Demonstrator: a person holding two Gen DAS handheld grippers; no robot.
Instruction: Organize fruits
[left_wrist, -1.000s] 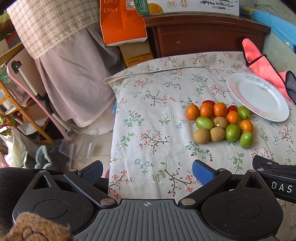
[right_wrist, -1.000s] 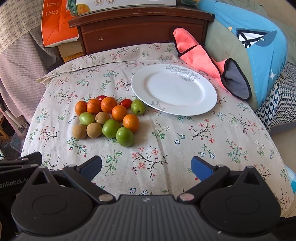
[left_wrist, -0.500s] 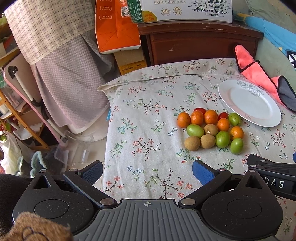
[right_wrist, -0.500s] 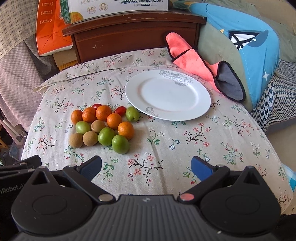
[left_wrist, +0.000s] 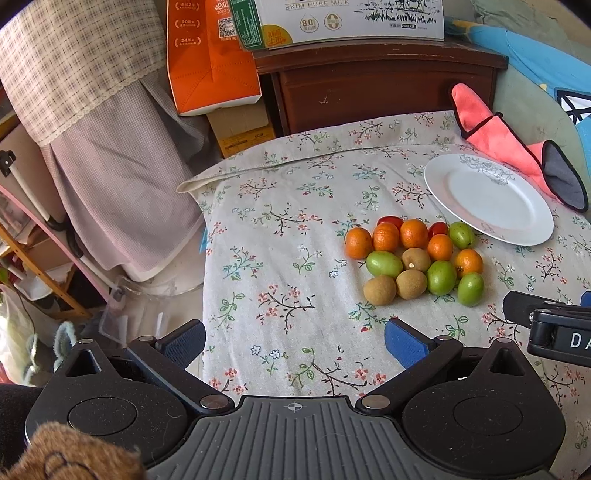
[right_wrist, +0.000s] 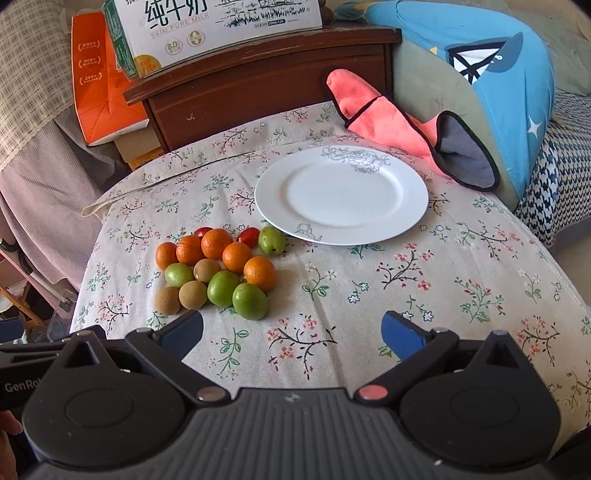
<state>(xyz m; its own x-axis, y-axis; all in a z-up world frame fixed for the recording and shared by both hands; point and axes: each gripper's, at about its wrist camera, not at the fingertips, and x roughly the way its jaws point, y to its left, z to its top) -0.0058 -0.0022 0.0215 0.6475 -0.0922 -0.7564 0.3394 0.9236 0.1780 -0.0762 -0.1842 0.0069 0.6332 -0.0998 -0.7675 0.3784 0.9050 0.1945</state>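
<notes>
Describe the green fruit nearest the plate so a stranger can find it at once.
Find the white plate on the floral tablecloth. A fruit cluster lies beside its near left rim. The green fruit is alone at the cluster's far right corner, beside a red cherry tomato.

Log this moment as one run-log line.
left tongs open, empty | right tongs open, empty | fruit cluster on tablecloth, untouched | white plate empty

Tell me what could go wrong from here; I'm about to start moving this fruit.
The fruit pile is packed tight, so picking one green fruit may nudge its neighbours into rolling. The plate is shallow; round fruit could roll off. The small red tomato might be crushed by the right tool.
</notes>
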